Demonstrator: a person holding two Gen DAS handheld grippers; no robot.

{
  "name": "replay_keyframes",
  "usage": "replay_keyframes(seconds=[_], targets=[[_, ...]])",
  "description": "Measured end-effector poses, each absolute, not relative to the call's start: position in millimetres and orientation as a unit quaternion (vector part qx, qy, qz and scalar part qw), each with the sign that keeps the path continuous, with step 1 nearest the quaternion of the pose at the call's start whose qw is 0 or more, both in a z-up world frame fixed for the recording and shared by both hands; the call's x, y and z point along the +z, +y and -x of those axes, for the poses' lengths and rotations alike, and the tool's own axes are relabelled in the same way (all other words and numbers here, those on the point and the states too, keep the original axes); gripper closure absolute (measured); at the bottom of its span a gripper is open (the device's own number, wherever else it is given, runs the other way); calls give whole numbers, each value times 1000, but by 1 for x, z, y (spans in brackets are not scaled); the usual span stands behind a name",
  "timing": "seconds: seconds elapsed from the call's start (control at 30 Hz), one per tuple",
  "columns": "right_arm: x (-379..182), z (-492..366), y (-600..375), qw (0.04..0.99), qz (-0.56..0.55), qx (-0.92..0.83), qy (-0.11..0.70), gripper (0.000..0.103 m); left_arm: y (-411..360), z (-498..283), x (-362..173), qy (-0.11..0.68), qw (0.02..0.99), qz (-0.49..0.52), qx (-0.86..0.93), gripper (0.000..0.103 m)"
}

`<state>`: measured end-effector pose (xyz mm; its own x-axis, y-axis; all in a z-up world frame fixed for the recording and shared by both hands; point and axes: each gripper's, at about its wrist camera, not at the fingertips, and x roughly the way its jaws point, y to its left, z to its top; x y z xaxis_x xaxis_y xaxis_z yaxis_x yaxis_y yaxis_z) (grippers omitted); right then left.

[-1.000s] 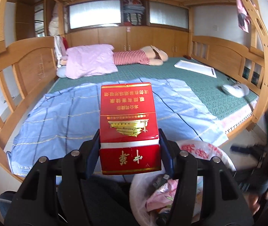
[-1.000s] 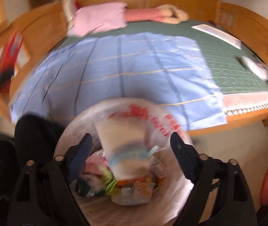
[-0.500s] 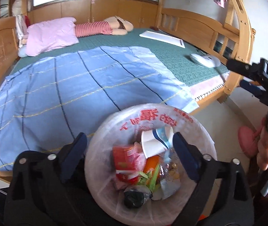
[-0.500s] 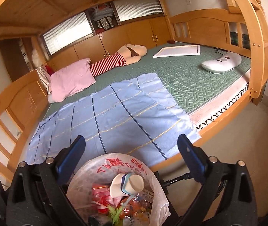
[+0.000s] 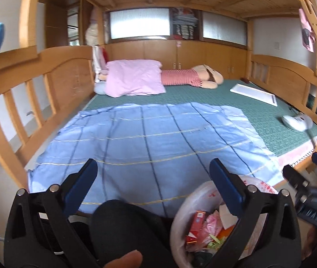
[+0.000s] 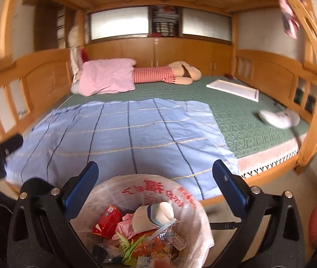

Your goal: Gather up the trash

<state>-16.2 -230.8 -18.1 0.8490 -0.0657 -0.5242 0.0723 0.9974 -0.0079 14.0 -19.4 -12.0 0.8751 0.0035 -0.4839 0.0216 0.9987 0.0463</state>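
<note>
Both grippers point level toward the bed (image 5: 270,120), and each has its jaws spread wide with nothing between them. The left gripper (image 5: 154,185) hovers over the blue checked sheet (image 5: 149,138), with the trash bag (image 5: 205,192) low on its right side. The right gripper (image 6: 156,183) hangs directly above the bag's open mouth. Inside the bag lie a red cigarette box (image 6: 107,221), a white paper cup (image 6: 154,215) on its side, a pink wrapper (image 6: 125,223) and other mixed packaging. A pink pillow (image 6: 107,78) and a striped plush toy (image 6: 167,74) lie at the far end of the bed.
</note>
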Motion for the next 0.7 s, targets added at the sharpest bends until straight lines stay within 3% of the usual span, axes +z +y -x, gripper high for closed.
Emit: replay_keyframes(seconds=[0.7], targets=[[-19, 17, -232, 960, -17, -42, 275, 3, -18, -5, -11, 250, 968, -31, -5, 3]])
